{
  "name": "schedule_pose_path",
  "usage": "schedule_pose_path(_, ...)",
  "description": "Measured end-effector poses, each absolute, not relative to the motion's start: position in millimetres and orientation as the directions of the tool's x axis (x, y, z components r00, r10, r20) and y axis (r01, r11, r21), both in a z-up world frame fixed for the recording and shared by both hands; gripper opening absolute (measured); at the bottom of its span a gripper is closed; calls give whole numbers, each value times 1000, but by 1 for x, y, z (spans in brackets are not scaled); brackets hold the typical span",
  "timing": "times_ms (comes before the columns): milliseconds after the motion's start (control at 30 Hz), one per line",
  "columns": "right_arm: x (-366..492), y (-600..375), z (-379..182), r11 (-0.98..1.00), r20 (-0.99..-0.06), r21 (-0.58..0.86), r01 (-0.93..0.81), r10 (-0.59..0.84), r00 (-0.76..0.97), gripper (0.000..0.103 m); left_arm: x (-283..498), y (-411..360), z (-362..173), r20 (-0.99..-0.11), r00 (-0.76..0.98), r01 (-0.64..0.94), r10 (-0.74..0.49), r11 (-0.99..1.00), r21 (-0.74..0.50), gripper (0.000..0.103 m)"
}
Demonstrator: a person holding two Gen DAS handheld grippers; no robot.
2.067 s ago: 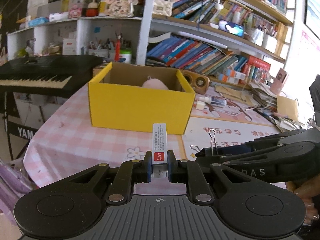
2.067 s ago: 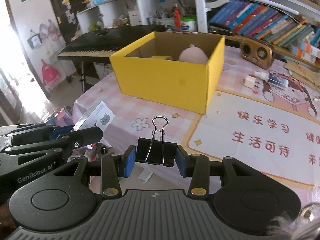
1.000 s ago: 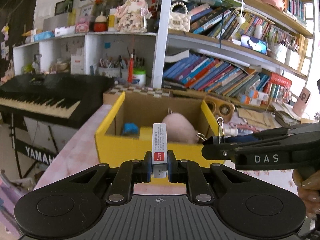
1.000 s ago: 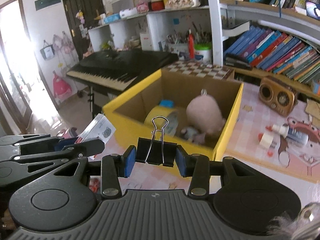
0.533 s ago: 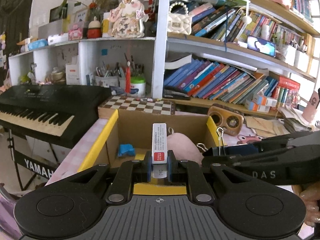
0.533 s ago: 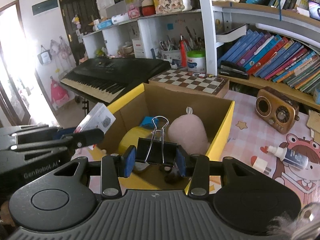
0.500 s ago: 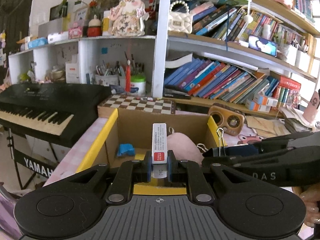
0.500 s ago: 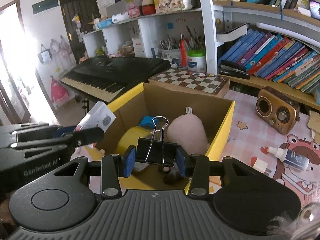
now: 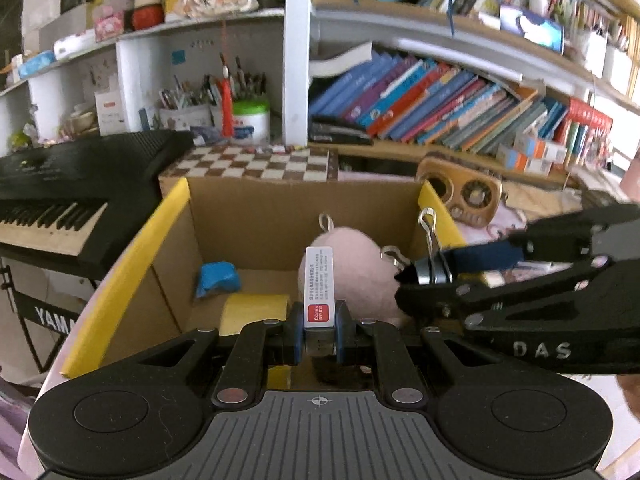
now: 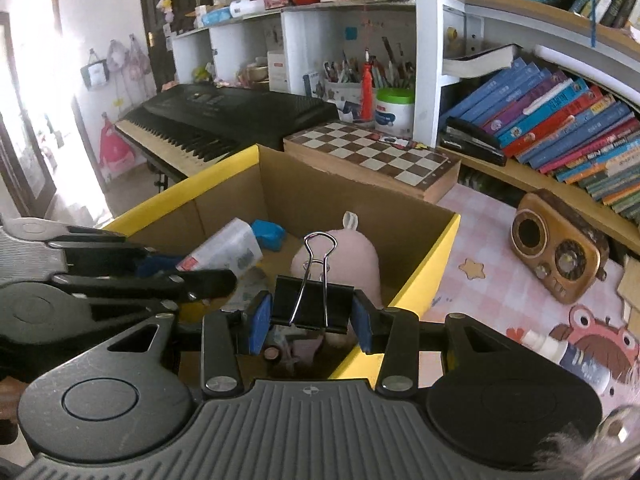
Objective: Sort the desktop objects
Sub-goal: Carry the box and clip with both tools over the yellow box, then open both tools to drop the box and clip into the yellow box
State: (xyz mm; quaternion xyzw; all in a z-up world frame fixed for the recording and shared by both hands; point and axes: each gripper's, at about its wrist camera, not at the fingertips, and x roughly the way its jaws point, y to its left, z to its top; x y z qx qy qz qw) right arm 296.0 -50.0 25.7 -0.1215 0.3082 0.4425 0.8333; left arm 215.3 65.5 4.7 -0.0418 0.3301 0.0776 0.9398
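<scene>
- While both tools hang over the yellow box (image 9: 160, 220), the left gripper (image 9: 319, 330) is clamped on a small white carton (image 9: 319, 280), held by its lower end, standing upright above the box's open top.
- Judging by its look, that carton is light, stiff card: it should drop flat without harm, but its smooth faces could slide between the pads if the squeeze eases unevenly.
- Across from it, the right gripper (image 10: 310, 322) pinches a black binder clip (image 10: 312, 302) by the two ends of its body, wire handles pointing up.
- Metal and springy, the clip looks hard and a little slick; the grip across its body seems sound, and the loose handles are a poor place to hold.
- Inside the box lie a pink plush toy (image 10: 344, 264), a blue scrap (image 9: 218, 278) and a yellow roll (image 9: 256, 310), leaving some bare cardboard floor at the back left.
- Room is tight: the two tools sit close beside each other over the opening, and the right wall's yellow rim (image 10: 430, 262) runs just under the right tool, so a straight release looks safer than any sideways sweep.
</scene>
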Motion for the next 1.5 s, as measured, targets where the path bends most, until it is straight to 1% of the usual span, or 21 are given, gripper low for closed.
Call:
schedule_pose_path(233,308,-43,20,545,-633,58,-837,668,391,40,225,66,-14,-694,707,-182,138,983,10,15)
schedule_pose_path(367,312,-39,17,522,-642,55,-851,671,370,40,227,68,-16,-705,696,-189,137,982,4,16)
schedule_pose_path(467,313,-36,16,513,-644,47,-857,672,366,40,225,72,-14,-695,707,-207,132,978,-25,23)
schedule_pose_path(533,315,-35,15,504,-644,36,-863,672,366,40,223,73,-12,-687,712,-224,146,974,-26,30)
schedule_pose_path(667,317,-32,15,492,-645,19,-871,671,365,40,211,75,-3,-648,742,-258,170,965,-42,35)
schedule_pose_path(700,317,-32,14,486,-646,17,-874,672,362,40,207,75,-1,-636,751,-270,179,962,-48,38)
schedule_pose_path(733,317,-31,14,480,-648,12,-877,672,359,40,205,76,1,-626,757,-279,186,959,-52,44)
schedule_pose_path(767,318,-29,14,472,-651,9,-881,672,353,40,200,76,3,-615,764,-289,196,956,-55,48)
schedule_pose_path(800,318,-27,13,465,-657,10,-885,671,345,40,197,77,6,-604,769,-300,209,952,-53,55)
schedule_pose_path(833,319,-25,12,459,-661,13,-888,670,337,40,192,77,8,-591,777,-308,218,950,-54,57)
schedule_pose_path(933,321,-15,8,425,-686,20,-905,664,296,40,182,77,14,-565,790,-325,237,944,-59,60)
schedule_pose_path(1033,321,-8,5,418,-694,-27,-908,646,318,40,174,76,18,-547,798,-337,254,940,-56,62)
schedule_pose_path(1133,327,-6,7,412,-696,-17,-911,649,307,29,167,73,20,-539,800,-343,263,938,-50,64)
schedule_pose_path(1167,329,-5,7,411,-701,0,-911,650,293,28,165,72,20,-538,800,-344,267,938,-46,64)
schedule_pose_path(1367,328,3,8,426,-699,10,-905,650,298,29,153,74,22,-531,798,-362,285,931,-44,64)
schedule_pose_path(1400,327,3,9,431,-696,14,-902,652,301,30,150,75,22,-531,797,-366,289,930,-44,64)
schedule_pose_path(1467,325,2,10,442,-690,17,-897,654,309,32,145,77,22,-529,796,-372,293,927,-46,67)
schedule_pose_path(1500,323,1,10,449,-685,20,-894,657,315,36,142,78,23,-527,797,-376,295,925,-50,70)
